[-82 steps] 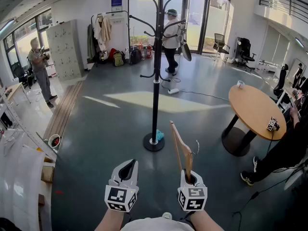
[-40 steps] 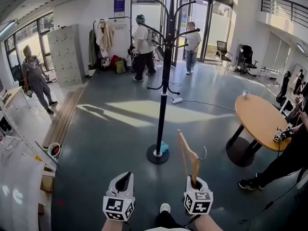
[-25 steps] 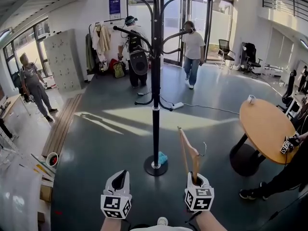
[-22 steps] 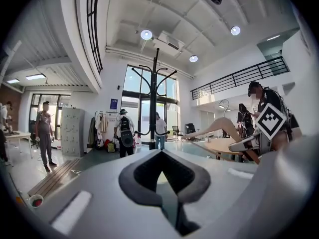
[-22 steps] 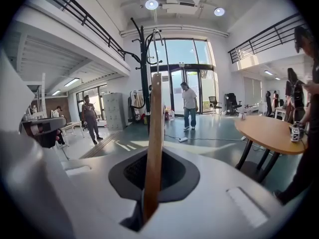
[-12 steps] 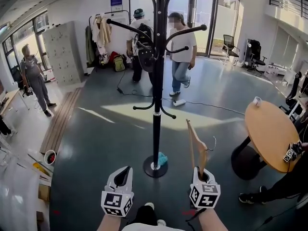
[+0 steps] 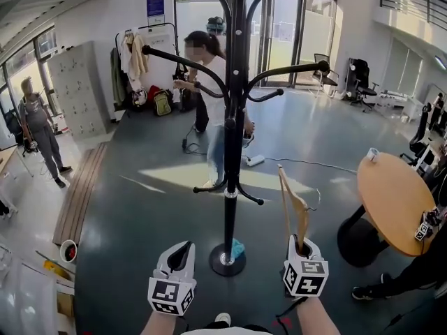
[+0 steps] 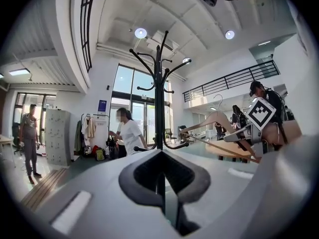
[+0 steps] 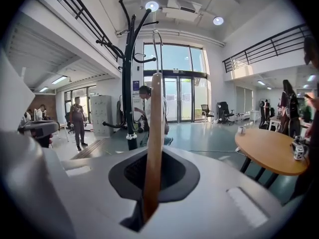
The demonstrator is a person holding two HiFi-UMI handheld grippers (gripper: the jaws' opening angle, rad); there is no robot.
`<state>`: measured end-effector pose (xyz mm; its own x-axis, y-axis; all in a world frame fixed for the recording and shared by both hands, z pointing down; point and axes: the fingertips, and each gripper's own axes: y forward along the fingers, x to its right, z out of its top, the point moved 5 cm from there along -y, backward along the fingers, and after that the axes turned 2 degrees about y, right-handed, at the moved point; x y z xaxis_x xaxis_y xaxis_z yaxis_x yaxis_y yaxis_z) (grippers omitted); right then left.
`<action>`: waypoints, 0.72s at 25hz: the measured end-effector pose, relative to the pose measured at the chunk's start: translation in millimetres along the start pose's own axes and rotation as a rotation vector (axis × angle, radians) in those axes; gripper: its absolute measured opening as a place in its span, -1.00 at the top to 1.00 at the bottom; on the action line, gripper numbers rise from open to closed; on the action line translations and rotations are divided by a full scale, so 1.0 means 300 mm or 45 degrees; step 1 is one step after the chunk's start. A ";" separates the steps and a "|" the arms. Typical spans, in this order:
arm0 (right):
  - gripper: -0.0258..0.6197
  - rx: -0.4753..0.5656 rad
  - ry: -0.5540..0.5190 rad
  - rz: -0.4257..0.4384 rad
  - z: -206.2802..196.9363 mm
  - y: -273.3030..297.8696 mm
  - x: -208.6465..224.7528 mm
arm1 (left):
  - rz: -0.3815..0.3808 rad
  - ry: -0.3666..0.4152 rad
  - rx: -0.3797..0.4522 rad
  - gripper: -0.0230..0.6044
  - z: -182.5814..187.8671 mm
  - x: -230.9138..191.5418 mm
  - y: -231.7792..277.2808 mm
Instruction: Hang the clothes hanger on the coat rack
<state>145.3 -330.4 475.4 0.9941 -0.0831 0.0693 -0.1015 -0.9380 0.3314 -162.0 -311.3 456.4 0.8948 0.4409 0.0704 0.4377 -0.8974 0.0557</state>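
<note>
The black coat rack [image 7: 232, 124] stands straight ahead on its round base [image 7: 228, 259], its curved arms spreading above both grippers. My right gripper [image 7: 301, 245] is shut on the lower end of a wooden clothes hanger [image 7: 294, 205], which stands upright with its wire hook [image 7: 316, 199] pointing right. The hanger is right of the pole and apart from it. In the right gripper view the hanger [image 9: 154, 133] rises from the jaws, with the rack [image 9: 129, 88] just left of it. My left gripper [image 7: 181, 250] is shut with nothing in it, and its own view looks at the rack [image 8: 159, 103].
A person in a white shirt [image 7: 211, 96] stands just behind the rack. A round wooden table [image 7: 392, 202] is at the right, with a seated person's legs [image 7: 408, 278] near it. Another person [image 7: 33, 128], lockers [image 7: 73, 89] and a clothes rail [image 7: 136, 54] are at the far left.
The coat rack has come much nearer and now fills the middle of the view. A person in white has walked up behind it. The hanger stays in my right gripper.
</note>
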 end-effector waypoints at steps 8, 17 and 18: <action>0.84 0.075 -0.049 0.025 0.228 0.181 -0.018 | -0.038 0.016 -0.016 0.92 0.016 -0.085 0.171; 0.84 0.112 -0.044 0.220 0.500 0.382 -0.065 | 0.011 0.021 0.006 0.92 0.068 -0.115 0.315; 0.83 0.117 -0.049 0.235 0.526 0.401 -0.072 | 0.023 0.016 0.011 0.92 0.074 -0.122 0.325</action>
<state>117.4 -494.5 365.1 0.9600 -0.2673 0.0840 -0.2796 -0.9324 0.2292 -150.2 -415.4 437.1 0.9013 0.4251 0.0838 0.4226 -0.9051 0.0460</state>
